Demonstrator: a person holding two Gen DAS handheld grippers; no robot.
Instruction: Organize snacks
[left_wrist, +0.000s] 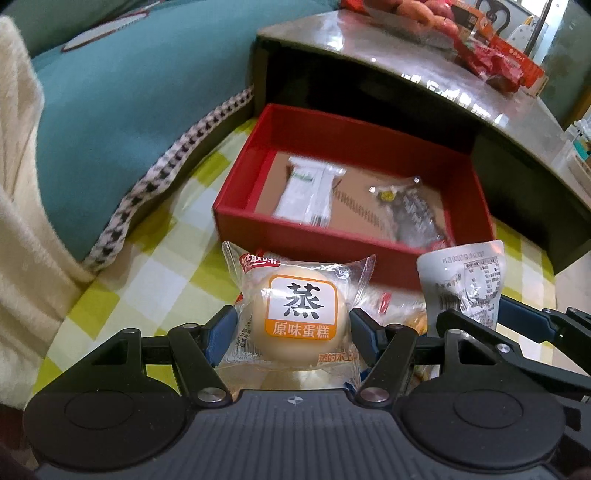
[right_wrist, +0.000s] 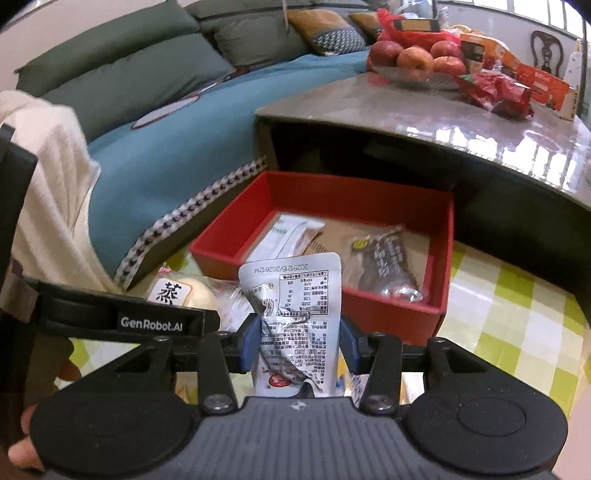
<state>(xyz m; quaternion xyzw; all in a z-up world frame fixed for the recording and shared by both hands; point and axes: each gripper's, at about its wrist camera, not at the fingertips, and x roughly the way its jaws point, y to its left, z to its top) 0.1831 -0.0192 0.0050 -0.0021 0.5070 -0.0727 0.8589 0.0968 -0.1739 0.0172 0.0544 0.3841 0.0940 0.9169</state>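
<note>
Two grippers each carry one snack, and two more packets already lie in the one red box (left_wrist: 236, 216).

The left gripper (left_wrist: 291, 328) is clamped on a wrapped cake (left_wrist: 297, 321), its blue pads pressing the clear wrapper on both sides of the round bun. The cake sits between the fingers, just short of the box's near wall. In the right wrist view the right gripper (right_wrist: 297, 341) is clenched on a white pouch (right_wrist: 295, 317), which stands upright between the pads with its printed back facing the camera, and its top edge overlaps the box's near wall.

Inside the box, a white packet (left_wrist: 303, 194) lies at the left and a dark clear-wrapped packet (left_wrist: 412, 216) at the right, with bare cardboard floor between them and behind them. The box's back wall sits close under the overhanging edge of a dark table (right_wrist: 369, 110).

To the left, a teal sofa cover (left_wrist: 129, 110) with a checked trim runs beside the box. The box rests on a green-checked cloth (right_wrist: 517, 314), which is open to its right. On the table stand a bowl of apples (right_wrist: 413, 59) and red wrappers (right_wrist: 498, 92); I count at least four apples.
</note>
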